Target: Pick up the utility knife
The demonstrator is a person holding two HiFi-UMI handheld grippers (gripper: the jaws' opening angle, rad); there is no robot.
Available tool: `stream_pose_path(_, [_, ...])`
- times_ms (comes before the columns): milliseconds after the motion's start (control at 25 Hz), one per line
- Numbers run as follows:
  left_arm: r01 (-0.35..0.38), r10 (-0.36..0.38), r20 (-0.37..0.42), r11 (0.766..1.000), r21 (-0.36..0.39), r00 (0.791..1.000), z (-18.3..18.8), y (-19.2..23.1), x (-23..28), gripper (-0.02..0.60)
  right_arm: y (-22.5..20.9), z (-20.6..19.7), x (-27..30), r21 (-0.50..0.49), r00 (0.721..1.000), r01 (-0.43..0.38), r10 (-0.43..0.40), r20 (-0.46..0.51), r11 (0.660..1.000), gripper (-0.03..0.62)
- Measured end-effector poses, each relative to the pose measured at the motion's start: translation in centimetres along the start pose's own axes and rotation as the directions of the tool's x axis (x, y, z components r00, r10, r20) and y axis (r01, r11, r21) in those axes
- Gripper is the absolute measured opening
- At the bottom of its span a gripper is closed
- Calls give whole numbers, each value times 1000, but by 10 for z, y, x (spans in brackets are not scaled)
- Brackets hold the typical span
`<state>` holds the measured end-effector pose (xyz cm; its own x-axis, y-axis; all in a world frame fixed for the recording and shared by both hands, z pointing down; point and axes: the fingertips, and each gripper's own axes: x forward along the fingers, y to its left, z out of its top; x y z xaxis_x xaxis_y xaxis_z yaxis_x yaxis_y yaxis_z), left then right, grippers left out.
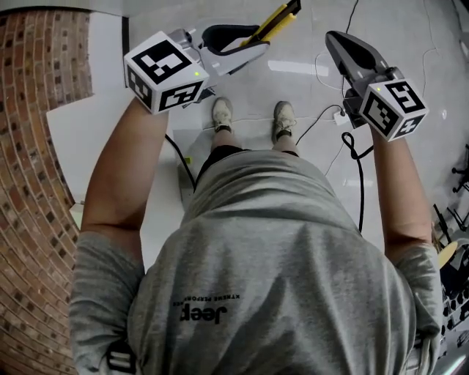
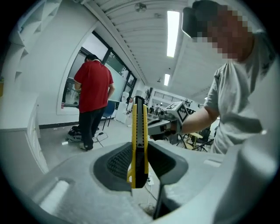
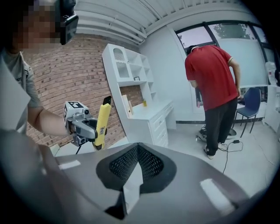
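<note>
The utility knife point(image 1: 275, 22) is yellow and black. It stands upright between the pads of my left gripper point(image 1: 236, 40), which is shut on its lower half. In the left gripper view the knife point(image 2: 139, 140) rises straight out of the left gripper point(image 2: 139, 154). My right gripper point(image 1: 338, 42) is held up at the same height to the right, apart from the knife, with its pads together and nothing between them. The right gripper view shows its own jaws point(image 3: 138, 151) meeting at the tips, and the knife point(image 3: 103, 121) held by the left gripper point(image 3: 85, 127) off to the left.
A person in a red shirt point(image 3: 212, 83) stands by a window near a blue chair point(image 3: 249, 105). A white shelf and desk unit point(image 3: 140, 105) stands against the brick wall point(image 1: 37, 110). Cables point(image 1: 353, 150) trail over the floor by my feet. A white tabletop point(image 1: 80, 139) lies at my left.
</note>
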<state>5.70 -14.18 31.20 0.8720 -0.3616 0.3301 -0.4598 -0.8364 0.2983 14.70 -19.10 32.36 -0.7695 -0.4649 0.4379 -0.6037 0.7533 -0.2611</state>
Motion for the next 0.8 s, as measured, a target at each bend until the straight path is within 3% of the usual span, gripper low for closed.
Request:
stream_pose_path(160, [7,2,143,998,-57,990,31,-4,5,117,-4,17,-11,4,999,5,-5,38,1000,9])
stream_pose_path(440, [18,27,322,990,-136,946,64,-3,-7,117,-5,31,-24,-5,997,23,-22,73,1000,9])
stream_pose_path(800, [40,32,418,986,-161,908,83,-1,-30,117,-5,52,-30,-22,993,33,-30,116,999,9])
